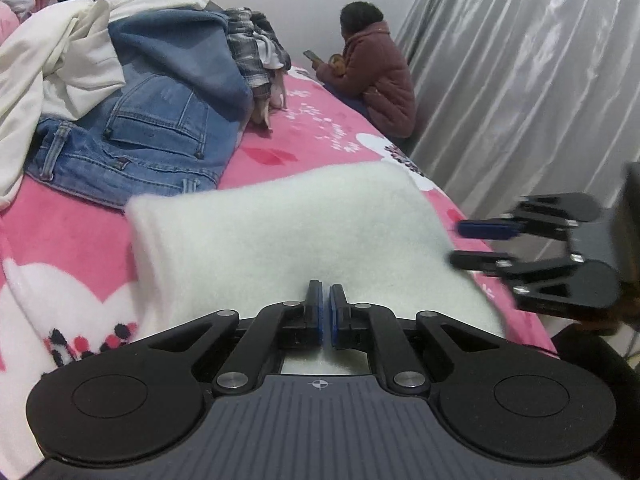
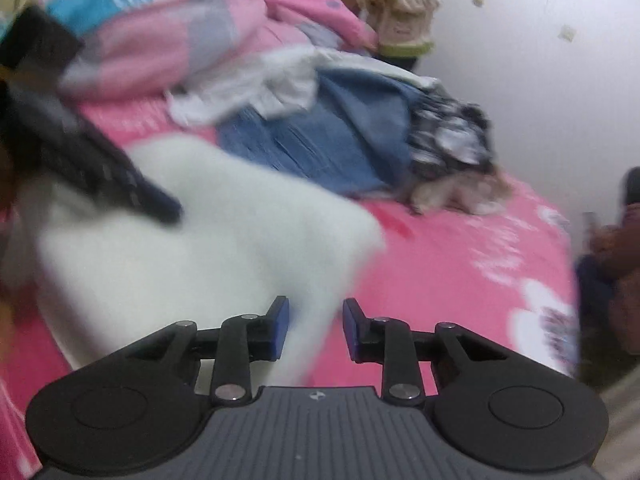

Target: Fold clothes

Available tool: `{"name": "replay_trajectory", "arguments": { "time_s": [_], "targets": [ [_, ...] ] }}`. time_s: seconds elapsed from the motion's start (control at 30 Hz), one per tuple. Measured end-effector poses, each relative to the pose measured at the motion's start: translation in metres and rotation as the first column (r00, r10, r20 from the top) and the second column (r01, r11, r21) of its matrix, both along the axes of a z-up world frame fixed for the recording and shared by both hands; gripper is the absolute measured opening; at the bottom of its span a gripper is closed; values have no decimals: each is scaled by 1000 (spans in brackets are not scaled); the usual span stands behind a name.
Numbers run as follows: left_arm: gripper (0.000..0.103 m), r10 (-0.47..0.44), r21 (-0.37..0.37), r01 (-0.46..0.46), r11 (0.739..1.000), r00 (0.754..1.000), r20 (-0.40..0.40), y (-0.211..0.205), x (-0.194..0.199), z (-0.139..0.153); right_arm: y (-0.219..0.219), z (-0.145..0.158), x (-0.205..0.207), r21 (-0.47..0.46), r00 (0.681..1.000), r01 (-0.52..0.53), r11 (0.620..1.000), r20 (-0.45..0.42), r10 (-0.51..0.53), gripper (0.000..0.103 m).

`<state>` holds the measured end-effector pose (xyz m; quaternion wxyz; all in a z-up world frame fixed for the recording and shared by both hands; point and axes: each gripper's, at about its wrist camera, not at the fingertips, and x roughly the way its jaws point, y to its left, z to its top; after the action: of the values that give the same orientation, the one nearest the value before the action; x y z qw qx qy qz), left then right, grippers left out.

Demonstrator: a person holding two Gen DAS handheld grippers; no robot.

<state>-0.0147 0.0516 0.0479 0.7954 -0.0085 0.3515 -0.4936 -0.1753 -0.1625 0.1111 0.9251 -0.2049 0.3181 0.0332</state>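
Nearest in the left wrist view, the left gripper (image 1: 325, 300): blue pads drawn almost together, only a sliver between them. White fleece garment (image 1: 288, 232) lies right under and ahead of the tips; whether any cloth is pinched between them cannot be told.

Right gripper (image 2: 316, 320) in its own view: jaws part-open, clear gap, pads pressing on nothing. The near edge of the white fleece garment (image 2: 200, 248) runs below that gap. View blurred.

Garment lies flat on the pink blanket (image 1: 80, 232), close to the near bed edge. From the left view the right gripper (image 1: 468, 244) shows side-on just beside the garment's right edge, fingers apart.

Farther back: blue jeans (image 1: 160, 128), crumpled, touching a white shirt (image 1: 60, 64) on their left and a plaid garment (image 1: 252, 52) behind.

Far right, a person in a maroon jacket (image 1: 380, 76) sits beside the bed against a grey curtain (image 1: 520, 80), holding a phone (image 1: 311, 56). Another person in a cream top (image 2: 400, 4) stands at the far end.
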Motion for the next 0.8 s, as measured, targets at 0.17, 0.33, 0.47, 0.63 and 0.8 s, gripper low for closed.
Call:
{"name": "replay_trajectory", "arguments": {
  "time_s": [0.17,0.33,0.47,0.63,0.8],
  "targets": [
    [7,6,25,-8,1000,999,53,-4,-8,3,18,26,0,164,995,-87,983,58,78,30],
    [6,-18,55,12,998,993,116,17,-21,3,42,-29,7,53,985,-163,985,55,161,31],
    [6,4,79,-12,997,995,104,45,-27,13,31,-20,6,124,992,-126,984,2,127,31],
    [4,-48,158,16,987,979,199,33,-46,47,33,-20,-4,72,991,-132,989,-5,133,31],
    [5,-180,84,166,983,965,191,-8,-70,46,31,-25,-5,82,991,-133,988,10,132,31]
  ]
}}
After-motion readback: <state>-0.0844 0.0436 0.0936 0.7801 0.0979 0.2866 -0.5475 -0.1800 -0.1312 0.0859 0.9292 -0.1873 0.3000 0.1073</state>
